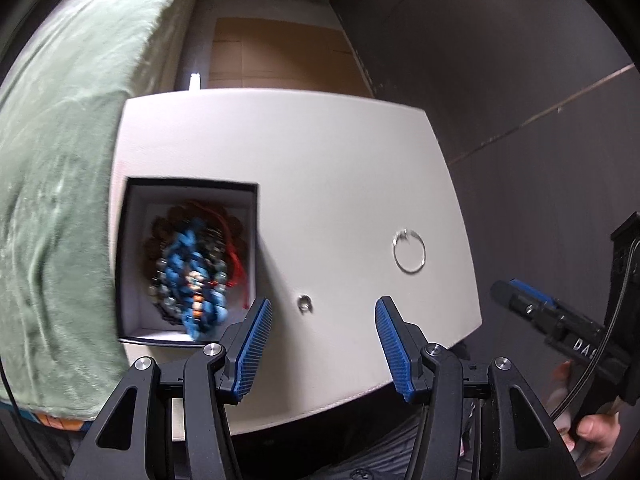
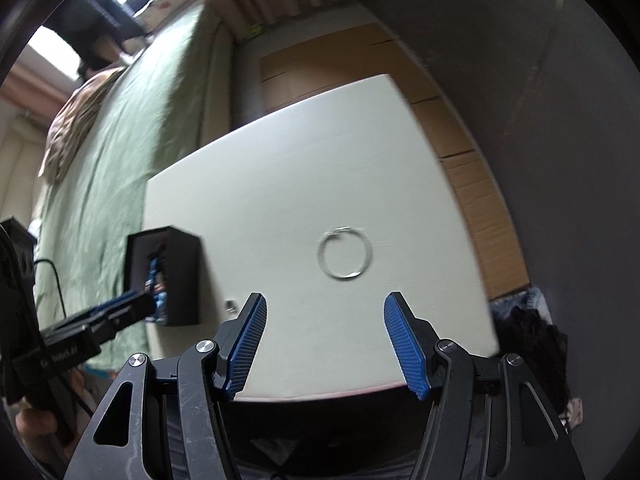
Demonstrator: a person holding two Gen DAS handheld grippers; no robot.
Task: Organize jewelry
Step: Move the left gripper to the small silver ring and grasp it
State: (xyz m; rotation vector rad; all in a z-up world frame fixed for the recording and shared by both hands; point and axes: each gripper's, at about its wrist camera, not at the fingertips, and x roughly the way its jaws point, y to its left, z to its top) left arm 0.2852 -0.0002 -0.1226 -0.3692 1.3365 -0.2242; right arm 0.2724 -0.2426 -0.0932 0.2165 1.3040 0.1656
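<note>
Both tongs, left (image 1: 323,350) and right (image 2: 324,346), hang over the white rectangular worktop (image 1: 320,168) with jaws wide and nothing between them. A thin silver bangle (image 2: 345,258) and a small silver ring (image 1: 305,304) lie apart on it. The black square box (image 1: 132,264) near the worktop's edge holds blue and brown beaded bracelets (image 1: 192,268).

Black box (image 1: 132,256), open, white-lined, sits at table's left edge, packed with blue and dark beaded bracelets (image 1: 196,272) plus red cord. Thin silver bangle (image 1: 409,253) lies flat to the right, well apart. Small silver ring (image 1: 305,304) lies between them, nearer the box.
</note>
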